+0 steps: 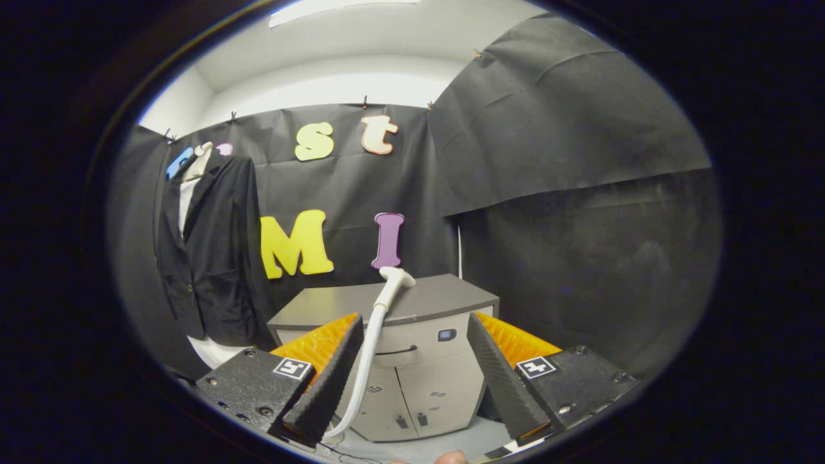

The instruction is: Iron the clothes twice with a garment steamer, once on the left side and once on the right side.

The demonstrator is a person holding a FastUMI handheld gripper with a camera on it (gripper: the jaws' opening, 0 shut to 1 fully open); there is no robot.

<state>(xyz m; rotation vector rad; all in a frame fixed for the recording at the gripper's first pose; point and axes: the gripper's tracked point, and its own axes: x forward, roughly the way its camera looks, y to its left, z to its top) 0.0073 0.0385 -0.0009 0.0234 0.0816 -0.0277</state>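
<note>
A dark suit jacket (209, 258) over a white shirt hangs on a mannequin form against the booth wall, far to the left beyond my fingers. The white garment steamer (374, 335) stands upright on its long handle in front of a grey cabinet, its head (396, 278) level with the cabinet top. My gripper (412, 367) is open, fingers spread wide. The steamer's handle runs just inside the left finger (329, 380), between the two fingers, and neither one presses on it.
The grey cabinet (425, 303) with a drawer and two doors stands straight ahead, close behind the steamer. Black cloth walls close the booth behind and to the right. A fingertip (451, 457) shows below the fingers.
</note>
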